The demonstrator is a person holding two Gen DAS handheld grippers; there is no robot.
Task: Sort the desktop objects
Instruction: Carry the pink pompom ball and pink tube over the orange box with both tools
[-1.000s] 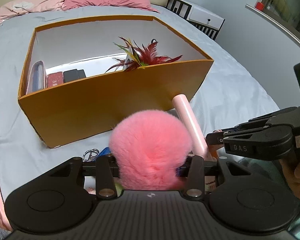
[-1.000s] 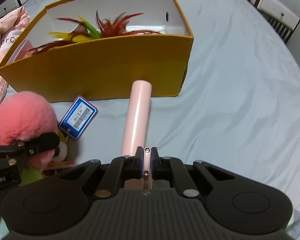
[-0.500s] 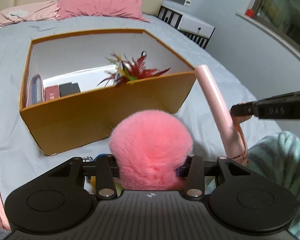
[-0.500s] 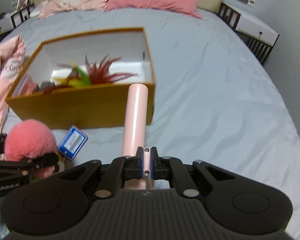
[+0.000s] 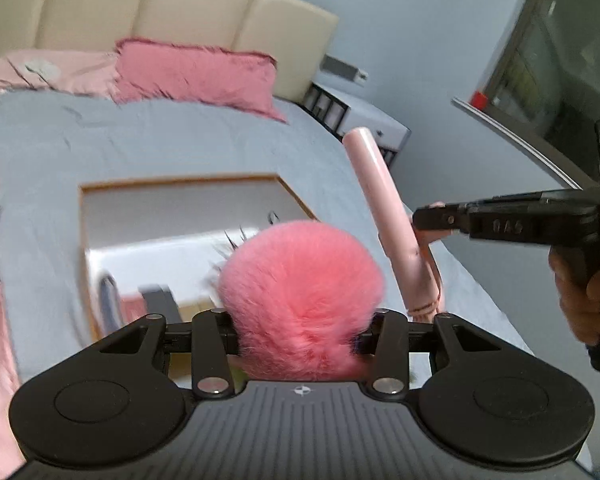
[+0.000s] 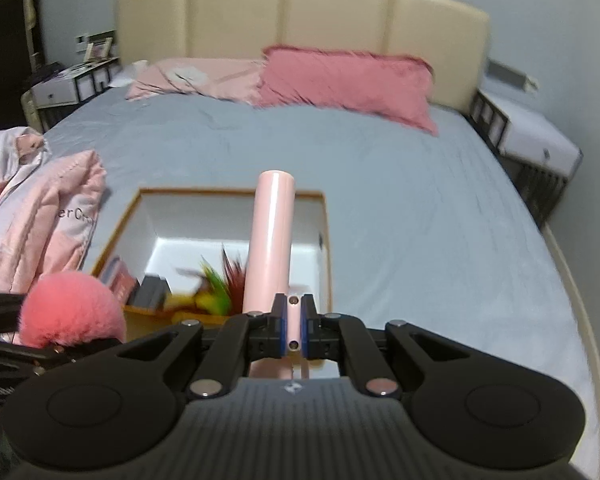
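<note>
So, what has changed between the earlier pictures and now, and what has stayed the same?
Both grippers have risen: the orange box, seen side-on before, now lies below them with its inside showing. The left gripper lifted the pink pompom, and the right gripper lifted the pink tube off the bed. Neither grip changed. The feathers remain in the box.
</note>
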